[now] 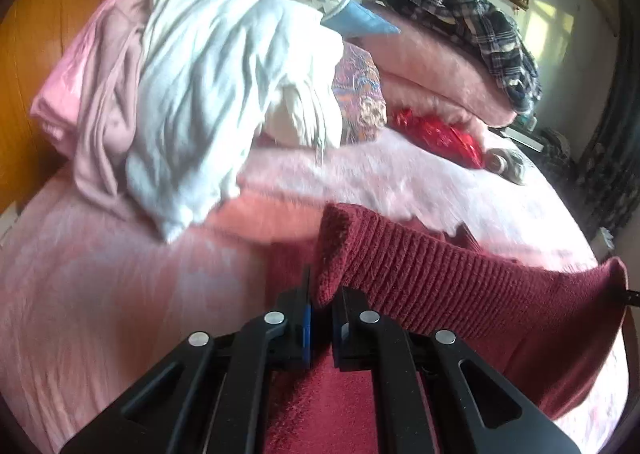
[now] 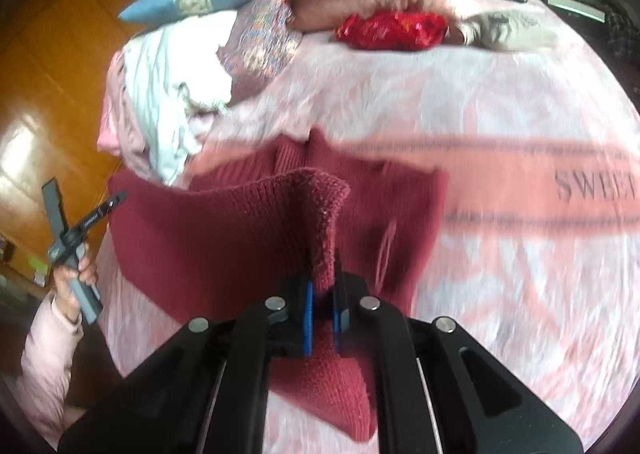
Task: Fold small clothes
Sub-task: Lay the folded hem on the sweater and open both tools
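While lifted above the pink bedspread [image 2: 500, 102], the dark red knit garment [image 1: 440, 274] stretches between two grippers: left gripper [image 1: 322, 306], jaws nearly closed, pinches one ribbed corner; right gripper [image 2: 322, 294], jaws likewise nearly closed, pinches the opposite corner.

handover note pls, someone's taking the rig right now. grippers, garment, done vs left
Left gripper: jaws shut on a ribbed corner of the dark red knit garment.
Right gripper: jaws shut on another corner of the same garment, lifted off the pink bedspread.
Garment: edge held up between the two grippers, the rest draped over the bed's near edge.
Done: both corners gripped. No finished fold visible; frames are motion-blurred.
Left: probably lay it flat and fold it. A pile of white and pink clothes is on the bed, apparently unfolded.
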A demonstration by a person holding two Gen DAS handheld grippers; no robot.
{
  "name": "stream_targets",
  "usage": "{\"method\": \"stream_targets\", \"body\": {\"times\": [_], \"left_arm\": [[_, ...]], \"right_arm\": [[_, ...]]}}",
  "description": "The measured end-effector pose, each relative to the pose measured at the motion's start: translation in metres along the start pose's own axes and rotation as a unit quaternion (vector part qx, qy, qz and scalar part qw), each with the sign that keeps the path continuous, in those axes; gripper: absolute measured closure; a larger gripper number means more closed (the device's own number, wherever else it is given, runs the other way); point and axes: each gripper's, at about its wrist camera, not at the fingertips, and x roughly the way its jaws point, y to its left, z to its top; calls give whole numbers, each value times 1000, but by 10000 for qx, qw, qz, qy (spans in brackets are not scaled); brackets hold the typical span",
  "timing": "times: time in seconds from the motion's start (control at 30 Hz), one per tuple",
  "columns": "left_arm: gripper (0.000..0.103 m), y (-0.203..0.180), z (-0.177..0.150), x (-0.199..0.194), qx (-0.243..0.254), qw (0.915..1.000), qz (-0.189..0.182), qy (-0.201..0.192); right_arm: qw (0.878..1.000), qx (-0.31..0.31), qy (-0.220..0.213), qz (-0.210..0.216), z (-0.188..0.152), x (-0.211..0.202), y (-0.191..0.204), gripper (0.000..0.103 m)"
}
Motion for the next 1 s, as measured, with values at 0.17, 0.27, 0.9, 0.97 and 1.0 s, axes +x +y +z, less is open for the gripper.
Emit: {"method": "stream_targets", "body": {"times": [0.17, 0.27, 0.9, 0.97, 1.0], "left_arm": [[96, -5, 26, 40, -33, 9997, 228, 25], [96, -4, 38, 70, -71, 9993, 359, 29], [85, -18, 7, 196, 199, 9881, 948, 1193], [75, -15, 12, 183, 150, 9874, 914, 1284], [70, -11, 15, 165, 143, 9885, 794, 1276]], "right_arm": [[9994, 44, -8, -347, 40, 38, -7, 97], [9983, 207, 0, -545, 58, 64, -15, 97], [9822, 630, 718, -1616, 54, 169, -58, 80], [9820, 454, 785, -1657, 52, 152, -52, 73], [9806, 346, 827, -1741, 46, 134, -48, 66]]}}
